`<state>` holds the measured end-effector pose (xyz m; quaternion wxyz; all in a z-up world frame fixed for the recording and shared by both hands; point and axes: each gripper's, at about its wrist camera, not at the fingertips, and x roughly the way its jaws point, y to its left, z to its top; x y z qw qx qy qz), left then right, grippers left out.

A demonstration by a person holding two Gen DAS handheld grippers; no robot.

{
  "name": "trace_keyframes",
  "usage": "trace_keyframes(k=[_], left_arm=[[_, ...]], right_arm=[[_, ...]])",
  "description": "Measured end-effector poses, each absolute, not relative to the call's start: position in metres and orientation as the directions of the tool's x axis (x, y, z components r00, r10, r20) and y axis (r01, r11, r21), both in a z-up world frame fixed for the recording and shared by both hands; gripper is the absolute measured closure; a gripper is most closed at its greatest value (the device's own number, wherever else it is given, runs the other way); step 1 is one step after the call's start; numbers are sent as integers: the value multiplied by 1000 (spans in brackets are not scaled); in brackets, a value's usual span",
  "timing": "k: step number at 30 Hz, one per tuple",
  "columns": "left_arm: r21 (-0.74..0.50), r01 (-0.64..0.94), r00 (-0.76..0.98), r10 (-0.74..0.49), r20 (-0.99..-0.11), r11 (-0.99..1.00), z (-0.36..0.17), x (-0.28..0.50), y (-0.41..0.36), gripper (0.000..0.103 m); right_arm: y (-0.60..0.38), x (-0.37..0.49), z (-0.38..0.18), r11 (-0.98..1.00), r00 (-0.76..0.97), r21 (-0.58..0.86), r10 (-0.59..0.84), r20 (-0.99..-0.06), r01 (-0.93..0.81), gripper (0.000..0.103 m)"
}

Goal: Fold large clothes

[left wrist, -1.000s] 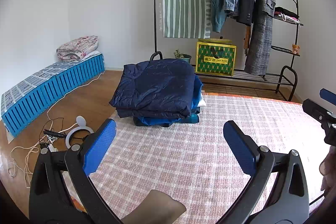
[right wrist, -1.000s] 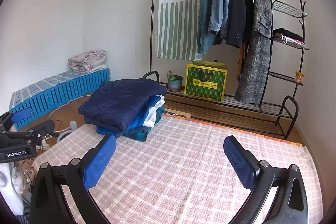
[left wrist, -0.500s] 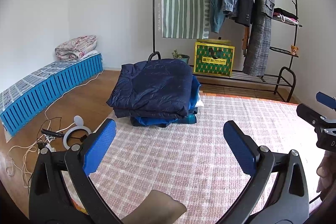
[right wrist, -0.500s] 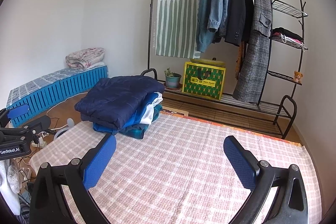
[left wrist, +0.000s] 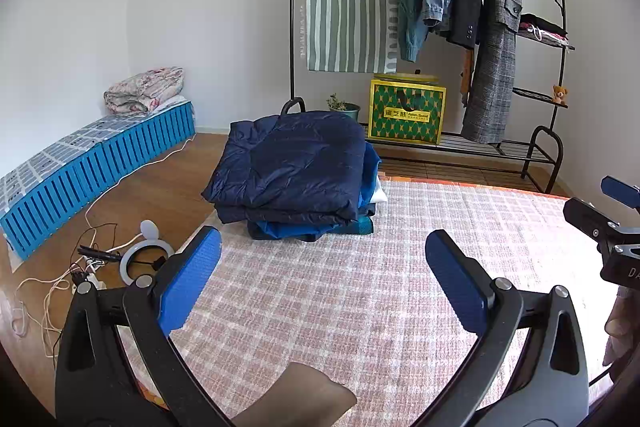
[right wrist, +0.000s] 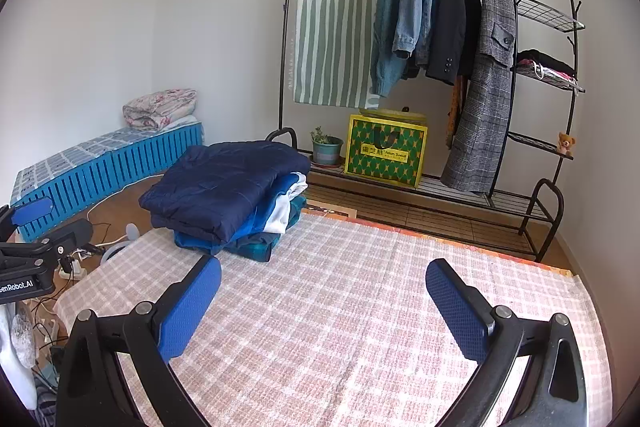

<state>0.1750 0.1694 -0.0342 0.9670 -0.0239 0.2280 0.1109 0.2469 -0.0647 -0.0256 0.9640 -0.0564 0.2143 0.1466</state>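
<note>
A pile of folded clothes, with a dark navy padded jacket (left wrist: 292, 163) on top of blue, white and teal garments, sits at the far left corner of the pink checked mat (left wrist: 360, 287). It also shows in the right wrist view (right wrist: 224, 187) on the mat (right wrist: 340, 307). My left gripper (left wrist: 322, 267) is open and empty, held above the mat short of the pile. My right gripper (right wrist: 322, 287) is open and empty above the mat's middle. Each gripper shows at the edge of the other's view.
A black clothes rack (right wrist: 500, 67) with hanging coats, a striped cloth and a green box (right wrist: 386, 155) stands behind the mat. A blue slatted bench (left wrist: 92, 167) with a rolled quilt runs along the left wall. Cables and a ring light (left wrist: 140, 259) lie on the wooden floor, left of the mat.
Both grippers have drifted slightly; the pile and rack have shifted a little left in both views. Both grippers stay open and empty.
</note>
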Motion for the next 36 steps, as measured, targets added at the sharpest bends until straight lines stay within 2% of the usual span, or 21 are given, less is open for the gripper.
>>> trace_keyframes(k=[36], left_arm=[[6, -226, 872, 205, -444, 974, -35, 174, 168, 0]], right_arm=[[-62, 248, -28, 952, 864, -40, 257, -432, -303, 0]])
